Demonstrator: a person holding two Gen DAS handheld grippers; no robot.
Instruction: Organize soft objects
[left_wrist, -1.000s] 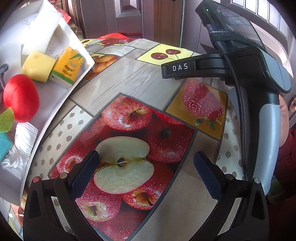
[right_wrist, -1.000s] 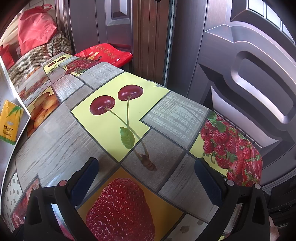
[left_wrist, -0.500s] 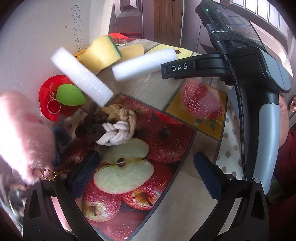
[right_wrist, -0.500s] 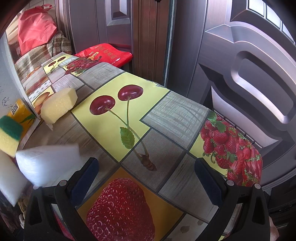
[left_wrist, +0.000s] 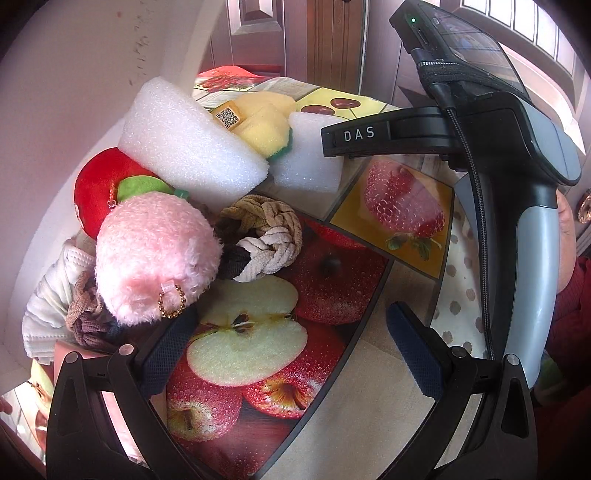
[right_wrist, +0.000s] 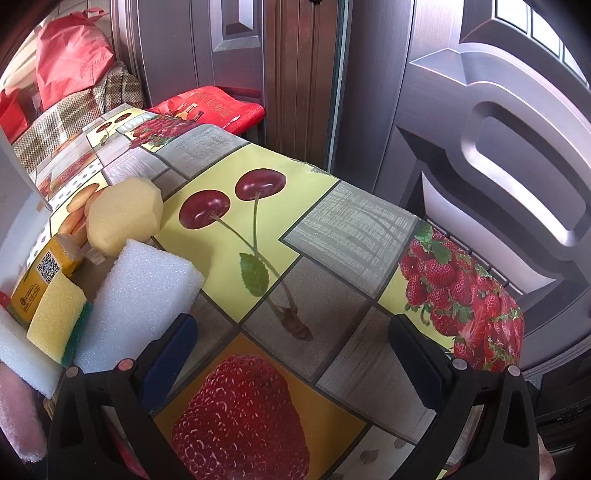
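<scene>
A heap of soft things lies on the fruit-print tablecloth (left_wrist: 369, 369), left of my open left gripper (left_wrist: 291, 332). It holds a pink fluffy ball (left_wrist: 155, 258) touching the left finger, a braided rope knot (left_wrist: 262, 236), a red plush apple (left_wrist: 96, 188), two white foam blocks (left_wrist: 192, 147) (left_wrist: 310, 158), a yellow-green sponge (left_wrist: 266, 129), a white mask (left_wrist: 48, 299) and a brown hair tie (left_wrist: 85, 317). My right gripper (right_wrist: 293, 350) is open over a printed strawberry. Beside its left finger lie a white foam block (right_wrist: 140, 295), the yellow-green sponge (right_wrist: 59, 317), a yellow sponge (right_wrist: 125, 218) and a tissue pack (right_wrist: 37, 280).
A tipped white box (left_wrist: 74, 92) rises behind the heap. The other gripper's handle (left_wrist: 532, 221) crosses the left view's right side, held by a hand with a red sleeve (left_wrist: 569, 332). Metal doors (right_wrist: 480, 147) and a red bag (right_wrist: 70, 62) stand past the table's far edge.
The white box has tipped over and its soft things have spilled onto the tablecloth and settled in a heap. Neither gripper has moved.
</scene>
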